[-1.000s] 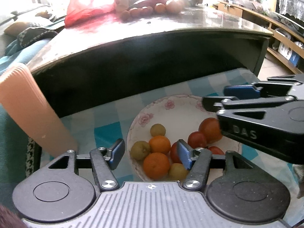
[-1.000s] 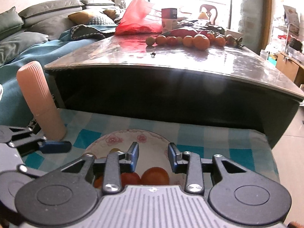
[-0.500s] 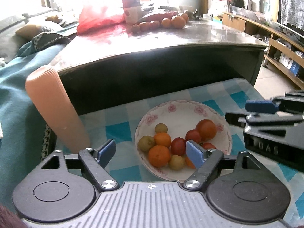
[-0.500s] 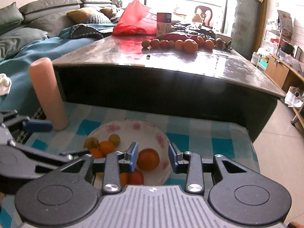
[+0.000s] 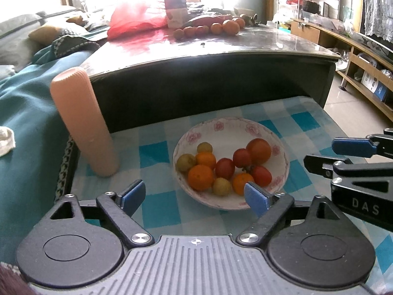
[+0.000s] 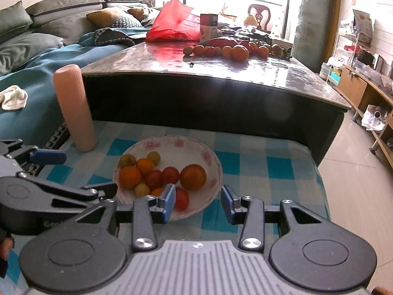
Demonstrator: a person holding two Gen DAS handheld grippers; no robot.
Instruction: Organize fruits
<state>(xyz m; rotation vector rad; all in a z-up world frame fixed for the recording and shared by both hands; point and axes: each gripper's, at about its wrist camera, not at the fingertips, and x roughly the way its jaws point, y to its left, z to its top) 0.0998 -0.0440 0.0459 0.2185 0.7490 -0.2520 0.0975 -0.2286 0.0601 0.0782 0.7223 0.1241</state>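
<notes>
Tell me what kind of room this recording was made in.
Most likely a home living room. A grey sofa with cushions stands at the left, a large dark low table carries loose fruit, and a floral bowl of fruit sits on a blue checked cloth in front.

The letters "DAS" stand in pale print on the black body of the right hand-held gripper (image 5: 353,156), seen to the right of the left one. On the left hand-held gripper (image 6: 81,172), seen from the right one, a word starting "Gen" shows, the rest hidden. The box (image 6: 208,27) far ahead carries print too small to read.
</notes>
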